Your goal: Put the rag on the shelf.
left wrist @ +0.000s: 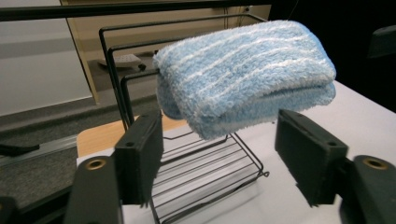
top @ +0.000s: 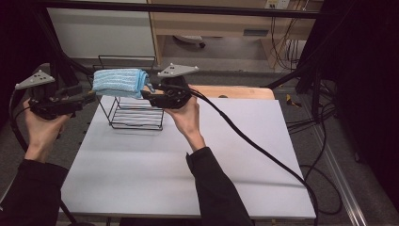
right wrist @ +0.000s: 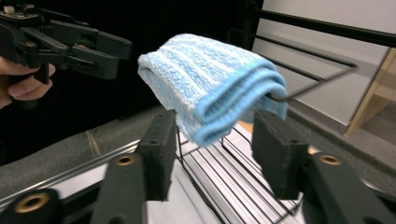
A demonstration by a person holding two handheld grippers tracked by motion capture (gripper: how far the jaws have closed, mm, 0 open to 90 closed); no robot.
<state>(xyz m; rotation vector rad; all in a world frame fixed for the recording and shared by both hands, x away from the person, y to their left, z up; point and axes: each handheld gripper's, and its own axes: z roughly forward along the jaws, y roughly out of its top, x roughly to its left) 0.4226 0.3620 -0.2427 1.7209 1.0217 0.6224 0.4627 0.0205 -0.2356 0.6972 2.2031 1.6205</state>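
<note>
Your folded light-blue striped terry towel [top: 118,83] lies atop the black wire rack [top: 136,115], both grippers' fingers [left wrist: 140,156] spread either side.

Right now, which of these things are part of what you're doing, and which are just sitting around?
In the job:
- blue towel
- black wire rack
- left hand-held gripper, open
- right hand-held gripper, open

Just there:
- white table
- wooden board
- floor cables

The towel [top: 118,83] covers the top bars of the wire rack [top: 136,115], so can't tell how it sits on them. In the left gripper view the rack's base runs off the frame at 6 o'clock. The left gripper [right wrist: 100,51] is cut off at 9 o'clock in the right gripper view.
</note>
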